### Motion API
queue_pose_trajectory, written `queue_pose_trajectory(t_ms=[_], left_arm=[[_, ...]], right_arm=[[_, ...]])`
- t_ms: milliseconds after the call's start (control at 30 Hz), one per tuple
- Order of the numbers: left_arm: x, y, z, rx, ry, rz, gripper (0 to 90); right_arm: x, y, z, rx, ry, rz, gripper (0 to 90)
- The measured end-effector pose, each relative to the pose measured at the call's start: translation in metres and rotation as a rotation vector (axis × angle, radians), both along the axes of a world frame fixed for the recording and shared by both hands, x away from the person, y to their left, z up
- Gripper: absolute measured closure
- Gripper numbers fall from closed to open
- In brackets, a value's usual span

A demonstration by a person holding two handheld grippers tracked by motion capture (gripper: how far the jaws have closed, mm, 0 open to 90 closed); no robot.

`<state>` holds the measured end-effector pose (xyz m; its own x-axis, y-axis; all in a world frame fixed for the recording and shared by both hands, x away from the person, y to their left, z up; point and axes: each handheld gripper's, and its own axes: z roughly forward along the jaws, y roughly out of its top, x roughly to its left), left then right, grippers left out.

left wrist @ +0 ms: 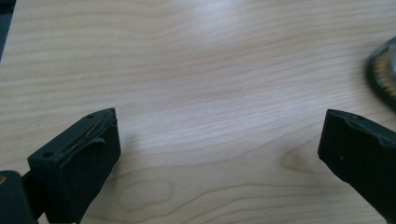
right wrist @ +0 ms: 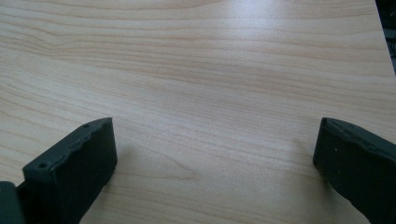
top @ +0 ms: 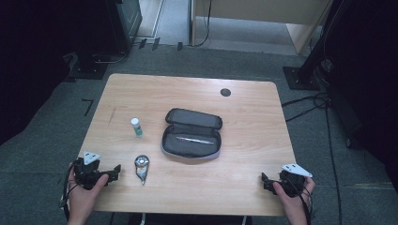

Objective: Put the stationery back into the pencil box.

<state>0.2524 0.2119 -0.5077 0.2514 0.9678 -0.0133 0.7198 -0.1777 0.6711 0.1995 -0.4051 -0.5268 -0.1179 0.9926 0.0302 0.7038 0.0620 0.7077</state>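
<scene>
High view: the left gripper (top: 116,170) and right gripper (top: 265,181), both spread wide and empty, are parked at 7 and 5 o'clock. The correction-tape dispenser (top: 141,168) lies at 3 o'clock of the left, apparently within easy reach.

**Bright tabletop, dark surroundings, soft close-ups**

In the high view, even overhead light fell on the pale wooden table (top: 244,108), while the room's left and right edges sank into near black. Objects cast only small, soft shadows. The picture was slightly soft and low in detail.

In the left gripper view, a pale sheen of glare lay across the wood near the top, and a round object (left wrist: 384,70) at the right edge was blurred. In the right gripper view, a similar washed-out band ran along the top, and faint shadows sat beside the dark jaws.
</scene>
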Motion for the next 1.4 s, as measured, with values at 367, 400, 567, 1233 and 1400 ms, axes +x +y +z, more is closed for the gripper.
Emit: queue_pose_trajectory(t_ms=[367,400,567,1233,1400], left_arm=[[0.019,-0.021,0.018,-0.035,-0.041,-0.065,0.0],[0.021,-0.023,0.020,-0.042,-0.045,-0.069,0.0],[0.030,-0.035,0.027,-0.037,-0.060,-0.088,0.0],[0.070,-0.047,0.040,-0.103,-0.135,-0.095,12.4],[0.078,-0.050,0.040,-0.115,-0.137,-0.103,14.6]], right_arm=[[0.000,0.000,0.000,0.000,-0.001,0.001,0.0],[0.000,0.000,0.000,-0.001,-0.002,0.002,0.0],[0.000,0.000,0.000,0.000,-0.001,0.000,0.0],[0.000,0.000,0.000,-0.002,-0.003,0.003,0.0],[0.000,0.000,0.000,-0.001,-0.003,0.004,0.0]])
